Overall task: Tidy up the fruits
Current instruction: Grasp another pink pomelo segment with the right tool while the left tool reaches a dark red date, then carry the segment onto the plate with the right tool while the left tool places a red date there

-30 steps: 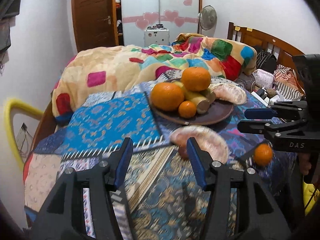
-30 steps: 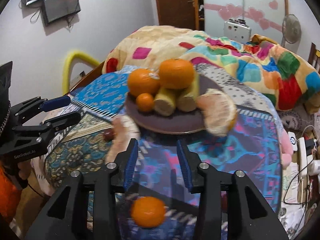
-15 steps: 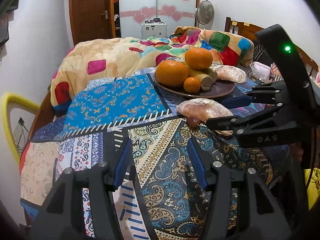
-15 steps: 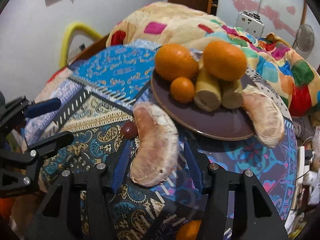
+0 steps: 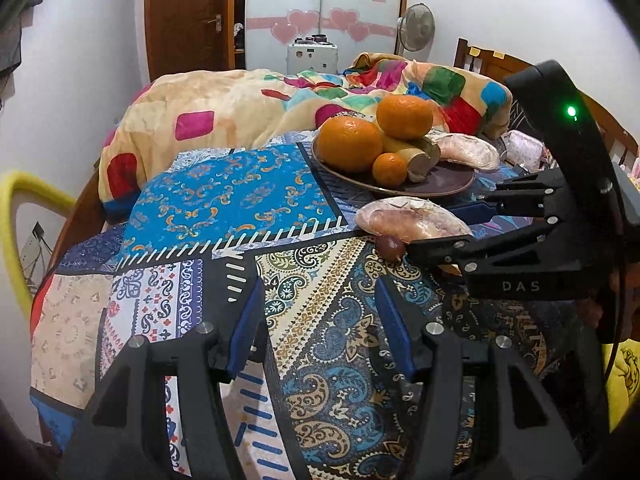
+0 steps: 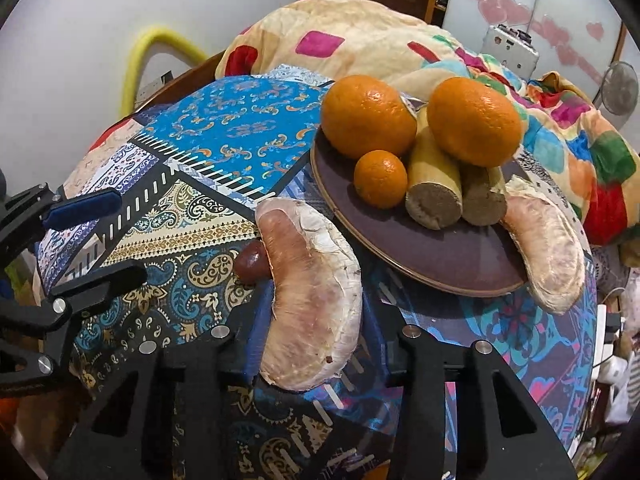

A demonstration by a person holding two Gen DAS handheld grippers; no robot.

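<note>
A brown plate [image 6: 452, 256] [image 5: 448, 178] holds two big oranges [image 6: 368, 116], a small orange [image 6: 380, 178], two cut pale logs [image 6: 434, 192] and a pomelo wedge [image 6: 548, 248]. A second pomelo wedge [image 6: 312, 296] [image 5: 412, 218] lies on the patterned cloth in front of the plate, with a small dark red fruit [image 6: 250, 266] [image 5: 390, 247] beside it. My right gripper [image 6: 324, 344] [image 5: 444, 228] is open with its jaws on either side of this wedge. My left gripper [image 5: 320, 320] [image 6: 116, 236] is open and empty, left of the wedge.
The patterned cloth [image 5: 224, 208] covers a round table. A bed with a colourful quilt [image 5: 240, 104] lies behind it. A yellow tube [image 5: 8, 208] stands at the left by the wall. A fan [image 5: 416, 24] and wardrobe stand at the back.
My right gripper has moved forward and down over the loose pomelo wedge, which now sits between its jaws. My left gripper has pulled back from the plate.
</note>
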